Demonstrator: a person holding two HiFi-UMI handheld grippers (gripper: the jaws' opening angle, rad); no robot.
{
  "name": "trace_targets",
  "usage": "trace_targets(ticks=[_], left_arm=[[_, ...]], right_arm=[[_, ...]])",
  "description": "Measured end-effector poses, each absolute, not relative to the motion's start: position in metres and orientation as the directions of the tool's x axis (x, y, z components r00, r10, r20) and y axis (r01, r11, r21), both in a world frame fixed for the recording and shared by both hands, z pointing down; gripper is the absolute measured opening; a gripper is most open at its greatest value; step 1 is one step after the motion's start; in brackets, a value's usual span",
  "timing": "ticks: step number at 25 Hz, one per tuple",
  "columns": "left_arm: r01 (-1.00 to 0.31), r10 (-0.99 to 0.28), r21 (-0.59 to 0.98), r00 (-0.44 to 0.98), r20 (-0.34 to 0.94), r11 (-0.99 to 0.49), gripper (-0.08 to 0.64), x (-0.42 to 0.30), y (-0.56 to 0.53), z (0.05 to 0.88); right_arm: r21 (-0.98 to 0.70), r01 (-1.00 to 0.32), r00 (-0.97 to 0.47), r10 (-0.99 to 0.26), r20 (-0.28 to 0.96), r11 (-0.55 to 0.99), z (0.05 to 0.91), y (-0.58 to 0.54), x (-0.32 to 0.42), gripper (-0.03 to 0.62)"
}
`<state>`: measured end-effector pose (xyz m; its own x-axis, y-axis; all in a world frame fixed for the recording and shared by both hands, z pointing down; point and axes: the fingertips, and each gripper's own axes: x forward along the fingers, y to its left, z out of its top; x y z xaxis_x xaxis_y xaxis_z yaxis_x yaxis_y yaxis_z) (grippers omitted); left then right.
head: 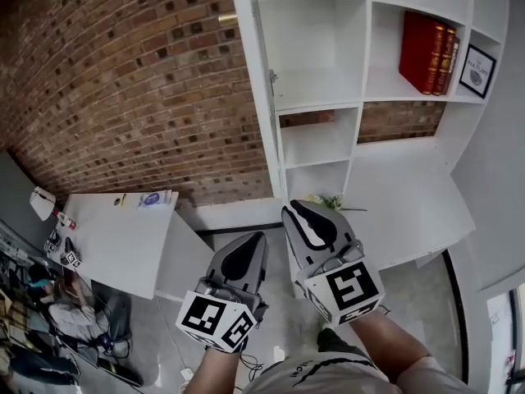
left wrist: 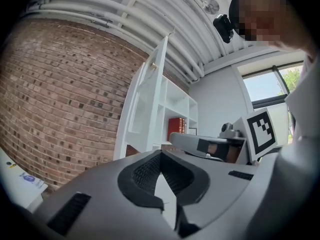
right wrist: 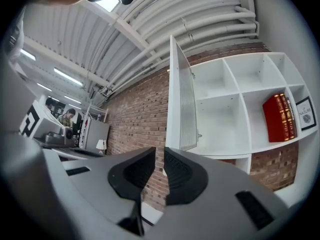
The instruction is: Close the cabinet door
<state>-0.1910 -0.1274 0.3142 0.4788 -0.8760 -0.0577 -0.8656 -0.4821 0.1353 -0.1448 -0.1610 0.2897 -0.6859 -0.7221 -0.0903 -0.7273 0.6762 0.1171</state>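
A tall white cabinet door [head: 256, 80] stands open, edge-on to me, at the left side of the white shelf unit [head: 324, 89] on the brick wall. In the right gripper view the door [right wrist: 180, 104] juts out from the shelves. It also shows in the left gripper view [left wrist: 150, 104]. Both grippers are held side by side low in the head view, well short of the door. My left gripper [head: 254, 238] [left wrist: 160, 154] is shut and empty. My right gripper [head: 302, 210] [right wrist: 160, 150] is shut to a thin slit, nothing in it.
Red books [head: 426, 52] and a framed picture [head: 477, 70] stand on the upper right shelf. A small plant [head: 328, 201] sits below the shelves. A white table [head: 115, 236] with small items stands at the left, with a seated person [head: 66, 302] beside it.
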Motion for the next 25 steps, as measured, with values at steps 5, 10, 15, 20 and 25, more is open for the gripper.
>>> trace_targets(ticks=[5, 10, 15, 20, 25], left_arm=[[-0.901, -0.912, 0.141, 0.408, -0.043, -0.409, 0.009, -0.202, -0.15, 0.315], [-0.912, -0.923, 0.144, 0.384, -0.029, -0.384, 0.009, -0.202, -0.16, 0.32], [-0.917, -0.928, 0.148, 0.372, -0.021, -0.371, 0.009, -0.204, -0.165, 0.32], [-0.913, -0.924, 0.149, 0.381, -0.02, -0.38, 0.009, -0.195, -0.171, 0.321], [-0.905, -0.916, 0.149, 0.401, -0.02, -0.4, 0.009, -0.182, -0.178, 0.322]], right_arm=[[0.115, -0.729, -0.683, -0.728, -0.052, 0.675, 0.302, -0.204, -0.157, 0.115], [0.178, -0.75, -0.655, -0.752, -0.072, 0.637, 0.3, -0.227, -0.167, 0.141], [0.23, -0.751, -0.649, -0.756, -0.084, 0.619, 0.297, -0.23, -0.176, 0.149], [0.245, -0.741, -0.657, -0.751, -0.073, 0.625, 0.297, -0.231, -0.171, 0.142], [0.215, -0.757, -0.643, -0.762, -0.079, 0.617, 0.297, -0.235, -0.147, 0.129]])
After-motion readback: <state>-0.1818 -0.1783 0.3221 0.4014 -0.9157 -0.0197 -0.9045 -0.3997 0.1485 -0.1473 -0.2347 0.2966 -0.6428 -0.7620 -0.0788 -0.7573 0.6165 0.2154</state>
